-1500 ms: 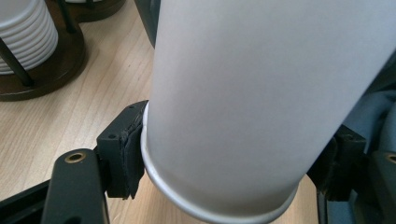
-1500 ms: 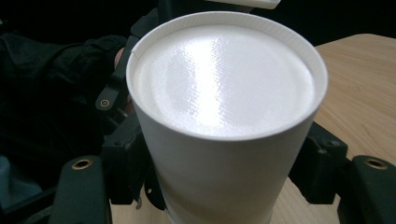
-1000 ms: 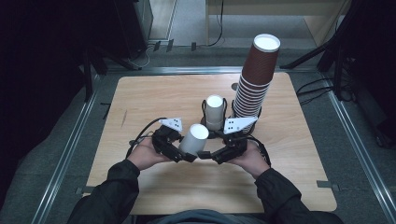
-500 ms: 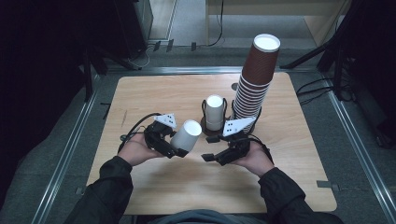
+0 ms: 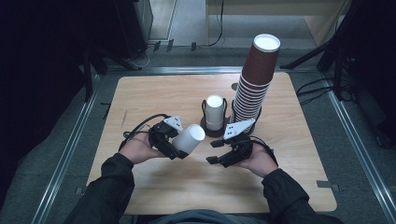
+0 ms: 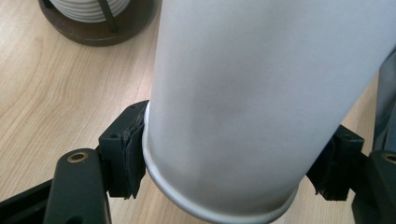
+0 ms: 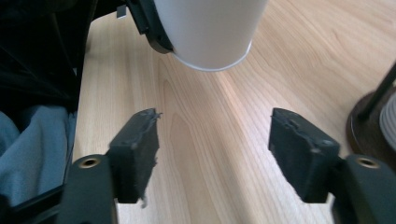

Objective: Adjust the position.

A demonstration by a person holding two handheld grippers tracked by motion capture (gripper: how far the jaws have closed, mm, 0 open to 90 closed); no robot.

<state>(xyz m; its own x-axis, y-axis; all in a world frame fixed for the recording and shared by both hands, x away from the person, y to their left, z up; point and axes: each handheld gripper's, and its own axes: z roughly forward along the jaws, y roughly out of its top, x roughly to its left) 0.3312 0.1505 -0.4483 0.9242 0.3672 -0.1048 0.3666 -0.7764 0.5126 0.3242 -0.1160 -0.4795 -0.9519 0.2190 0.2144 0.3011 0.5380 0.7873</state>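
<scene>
So the left tool (image 5: 173, 145) is clamped on a white cup (image 5: 190, 138), pads squeezing it near the rim end, cup tipped on its side with its base aimed across at the right tool (image 5: 218, 151). The right tool has nothing in it: jaws apart, just been closing a bit, cup hanging ahead of them and not touching. Looks to me like a hand-over or a regrip before it goes on the holder (image 5: 214, 127) behind both tools, next to the tall brown stack (image 5: 254, 81). My tip: keep the left one steady and don't squeeze harder, paper cups crush easily. Bring the right one straight in so the base sits centered between the jaws, close gently on the wall, and only then let go with the left. Stay above the desk (image 5: 154, 98).
</scene>
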